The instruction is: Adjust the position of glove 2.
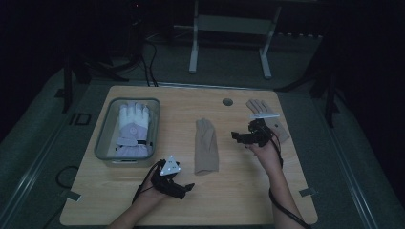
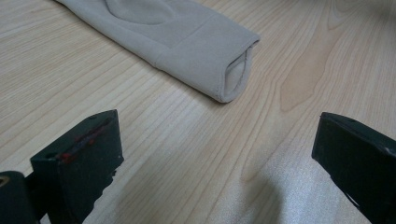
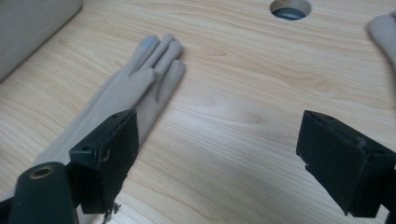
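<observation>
With both hand-held grippers [image 1: 175, 187] [image 1: 242, 136] released, we aim right at the glove's [image 1: 206, 145] fingers, nine o'clock.

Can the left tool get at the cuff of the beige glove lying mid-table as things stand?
Probably yes: the left tool is open, aimed at the beige glove, with bare table between it and the cuff.
</observation>
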{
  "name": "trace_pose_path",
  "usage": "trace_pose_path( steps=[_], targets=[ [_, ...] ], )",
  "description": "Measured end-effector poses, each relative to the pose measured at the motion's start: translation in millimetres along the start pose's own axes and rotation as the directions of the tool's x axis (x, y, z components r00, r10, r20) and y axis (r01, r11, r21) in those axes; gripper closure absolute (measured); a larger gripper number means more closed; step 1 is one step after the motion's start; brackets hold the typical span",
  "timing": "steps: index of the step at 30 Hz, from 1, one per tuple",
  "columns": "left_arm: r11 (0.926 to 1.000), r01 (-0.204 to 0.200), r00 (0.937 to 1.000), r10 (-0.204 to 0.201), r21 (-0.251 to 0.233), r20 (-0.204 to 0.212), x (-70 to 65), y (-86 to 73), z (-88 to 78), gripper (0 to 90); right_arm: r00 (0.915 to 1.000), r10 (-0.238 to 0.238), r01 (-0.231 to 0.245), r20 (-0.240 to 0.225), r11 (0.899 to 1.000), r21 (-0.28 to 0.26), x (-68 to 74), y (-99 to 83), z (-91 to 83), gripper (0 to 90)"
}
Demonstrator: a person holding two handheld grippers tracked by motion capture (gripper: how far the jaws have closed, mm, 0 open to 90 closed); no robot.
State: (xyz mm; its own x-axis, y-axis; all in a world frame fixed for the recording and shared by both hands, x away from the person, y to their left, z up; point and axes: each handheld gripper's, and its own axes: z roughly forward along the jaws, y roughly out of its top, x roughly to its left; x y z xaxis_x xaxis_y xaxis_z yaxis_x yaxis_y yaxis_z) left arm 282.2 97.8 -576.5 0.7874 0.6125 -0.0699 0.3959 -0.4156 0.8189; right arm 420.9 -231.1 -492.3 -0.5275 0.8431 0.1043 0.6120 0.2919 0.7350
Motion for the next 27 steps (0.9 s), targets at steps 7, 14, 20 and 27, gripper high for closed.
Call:
trace_pose_path(
  steps=[7, 14, 20, 27],
  targets=[
    [1.0, -0.003, 1.0, 0.003, 0.005, 0.0, -0.3, 0.0, -0.1, 2.0, 0.9978, 0.014, -0.01, 0.065, 0.998, -0.063, -26.9, 4.0, -16.8, 34.1],
    [0.9999, -0.006, 1.0, 0.006, 0.01, 0.005, -0.2, 0.2, 0.4, 2.0, 0.9892, 0.043, -0.033, 0.14, 0.997, -0.074, -61.7, 17.2, -30.4, 49.5],
    [0.9999, -0.008, 1.0, 0.008, 0.013, 0.004, -0.5, 0.3, 0.6, 2.0, 0.9808, 0.046, -0.039, 0.19, 0.998, -0.04, -87.9, 23.2, -27.8, 51.0],
    [0.9999, -0.008, 1.0, 0.008, 0.011, 0.006, -0.4, 0.3, 0.5, 2.0, 0.9678, 0.061, -0.066, 0.244, 0.998, 0.01, -118.3, 22.8, -13.5, 50.3]
  ],
)
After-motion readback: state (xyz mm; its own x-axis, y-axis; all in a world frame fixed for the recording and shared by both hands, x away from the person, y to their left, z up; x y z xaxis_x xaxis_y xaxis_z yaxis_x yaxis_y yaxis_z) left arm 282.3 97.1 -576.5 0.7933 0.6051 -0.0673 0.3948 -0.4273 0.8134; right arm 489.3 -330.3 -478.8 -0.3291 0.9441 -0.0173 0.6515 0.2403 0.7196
